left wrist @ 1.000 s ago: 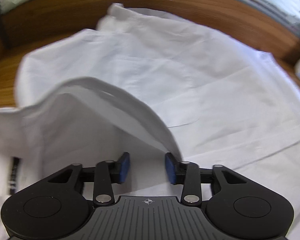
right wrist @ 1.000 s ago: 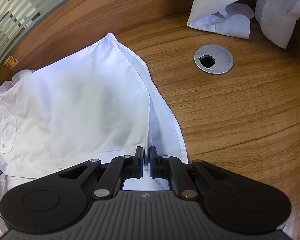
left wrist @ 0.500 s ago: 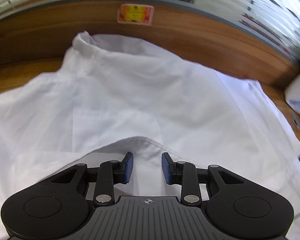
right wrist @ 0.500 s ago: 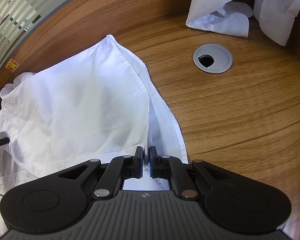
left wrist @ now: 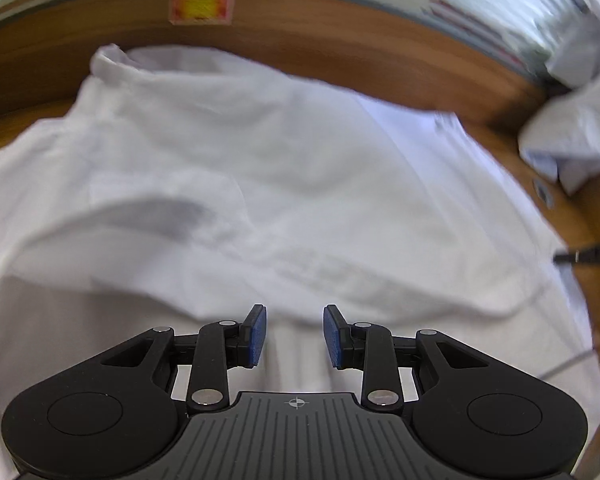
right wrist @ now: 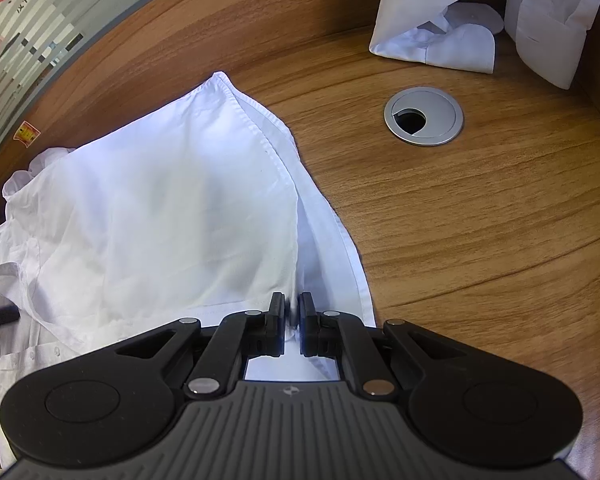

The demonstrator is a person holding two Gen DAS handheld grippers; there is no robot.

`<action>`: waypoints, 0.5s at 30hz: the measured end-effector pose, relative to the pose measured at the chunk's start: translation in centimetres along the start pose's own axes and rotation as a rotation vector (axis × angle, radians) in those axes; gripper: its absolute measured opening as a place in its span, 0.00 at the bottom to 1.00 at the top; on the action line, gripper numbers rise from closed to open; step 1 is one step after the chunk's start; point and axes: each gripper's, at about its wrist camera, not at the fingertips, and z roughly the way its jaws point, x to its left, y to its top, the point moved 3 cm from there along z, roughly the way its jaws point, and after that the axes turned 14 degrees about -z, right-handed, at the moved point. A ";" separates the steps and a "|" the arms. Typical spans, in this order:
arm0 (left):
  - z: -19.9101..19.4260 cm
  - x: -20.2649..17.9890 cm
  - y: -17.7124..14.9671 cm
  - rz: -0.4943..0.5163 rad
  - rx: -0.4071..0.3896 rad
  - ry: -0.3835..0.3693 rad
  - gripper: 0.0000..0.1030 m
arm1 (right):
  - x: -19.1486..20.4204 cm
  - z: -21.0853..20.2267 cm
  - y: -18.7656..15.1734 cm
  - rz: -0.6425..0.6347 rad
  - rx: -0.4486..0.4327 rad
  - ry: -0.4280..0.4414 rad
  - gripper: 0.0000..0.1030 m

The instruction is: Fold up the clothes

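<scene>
White shirt lies spread on wooden desk, collar at far side by back panel, long axis running away from both grippers. R gripper clamped on near hem edge at shirt's right side. L gripper fingers apart, nothing between, hovering over a raised fold just ahead; L is nearer for that grab. Spare shirts well apart, far corner.

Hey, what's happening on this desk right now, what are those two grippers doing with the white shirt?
A person with a handheld gripper in each hand is folding a white shirt spread on a wooden desk. The right gripper is shut on the shirt's edge. The left gripper is open above the fabric, holding nothing. More white clothes lie piled at the far corner, past a silver cable grommet.
</scene>
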 end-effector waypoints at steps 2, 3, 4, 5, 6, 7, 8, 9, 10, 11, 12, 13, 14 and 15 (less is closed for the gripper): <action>0.6 -0.2 -0.7 0.018 0.024 0.014 0.32 | 0.0 -0.2 -0.1 -0.003 0.005 0.003 0.11; 0.8 -0.1 -0.8 0.012 0.033 0.023 0.32 | -0.1 -0.3 -0.2 -0.004 0.011 0.008 0.11; 1.1 0.0 -0.8 0.006 0.042 0.031 0.32 | -0.2 -0.4 -0.3 -0.006 0.016 0.012 0.11; 1.1 0.1 -0.8 0.007 0.042 0.042 0.32 | -0.2 -0.4 -0.4 -0.008 0.021 0.016 0.11; 1.1 0.1 -0.8 0.009 0.041 0.053 0.32 | -0.2 -0.4 -0.3 -0.011 0.021 0.017 0.11; 1.1 0.2 -0.8 0.010 0.041 0.064 0.32 | -0.2 -0.4 -0.3 -0.013 0.021 0.019 0.11; 1.1 0.2 -0.9 0.012 0.040 0.075 0.32 | -0.2 -0.3 -0.3 -0.015 0.022 0.020 0.11; 1.1 0.3 -0.9 0.013 0.040 0.087 0.32 | -0.2 -0.3 -0.2 -0.018 0.022 0.021 0.11; 1.1 0.3 -0.9 0.015 0.039 0.098 0.32 | -0.2 -0.3 -0.2 -0.020 0.022 0.022 0.11; 1.1 0.4 -0.9 0.016 0.039 0.109 0.32 | -0.2 -0.2 -0.1 -0.022 0.022 0.023 0.09; 1.1 0.4 -0.9 0.018 0.039 0.120 0.32 | -0.1 -0.2 0.0 -0.029 0.024 0.020 0.07; 1.1 0.5 -0.9 0.019 0.038 0.131 0.32 | 0.0 -0.1 0.0 -0.035 0.026 0.016 0.06; 1.1 0.5 -0.9 0.021 0.038 0.142 0.32 | 0.2 -0.2 0.1 -0.045 0.023 0.006 0.04; 1.1 0.6 -0.9 0.022 0.037 0.153 0.32 | 0.4 -0.3 0.1 -0.054 0.020 -0.004 0.04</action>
